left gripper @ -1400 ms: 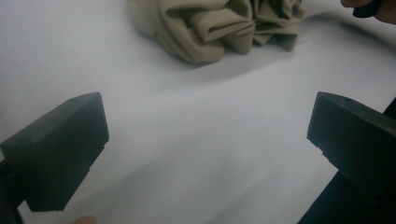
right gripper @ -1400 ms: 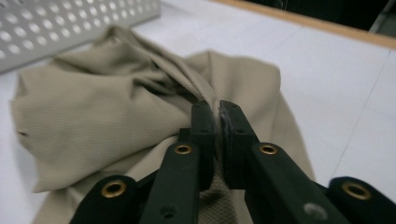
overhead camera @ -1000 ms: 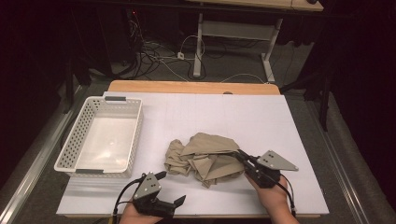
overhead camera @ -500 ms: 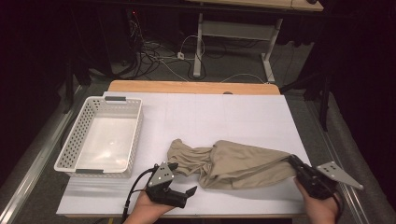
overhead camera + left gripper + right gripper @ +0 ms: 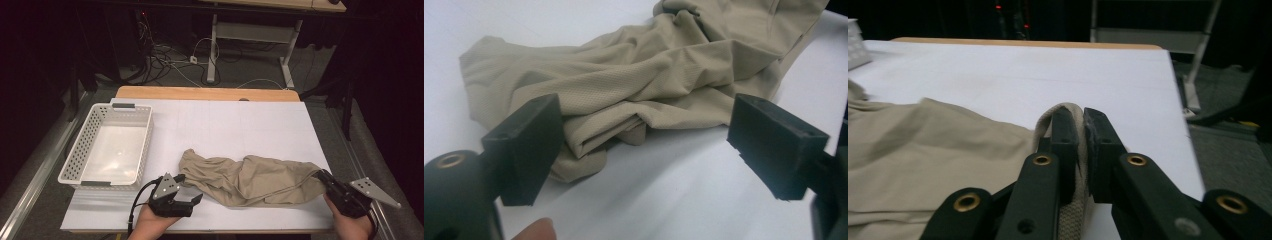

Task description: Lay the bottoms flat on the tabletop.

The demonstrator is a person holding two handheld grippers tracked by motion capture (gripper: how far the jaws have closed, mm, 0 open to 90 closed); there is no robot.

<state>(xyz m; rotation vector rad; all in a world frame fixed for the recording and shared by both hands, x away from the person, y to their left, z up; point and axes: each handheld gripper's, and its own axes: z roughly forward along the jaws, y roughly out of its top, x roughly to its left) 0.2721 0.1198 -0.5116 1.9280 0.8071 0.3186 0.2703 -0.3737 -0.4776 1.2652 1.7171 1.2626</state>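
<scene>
White sheeting covers the table (image 5: 240, 125) we work at, with a dark room, cables and a desk frame behind it, and a white perforated basket (image 5: 107, 147) standing at the left. Our beige garment (image 5: 250, 177) lies stretched across the near part of the sheet, well apart from the basket. Our right gripper (image 5: 1082, 135) is clenched on the garment's thick hem at its right end; in the right gripper view the fabric edge loops up over the tip between the two black jaws, so the bite looks shallow, and we judge that a further pull could let the hem slip out, or drag the whole cloth off the right edge of the table, which lies close by. Our left gripper (image 5: 644, 145) holds nothing: its jaws stand wide apart, having just been closing a little, with the folded left end of the garment just beyond the tips and bare sheet between them. The risk there, as we see it, is closing too early and catching only air, or pinching several bunched layers at once so the cloth will not spread flat. A thumb tip shows at the bottom of the left gripper view.
</scene>
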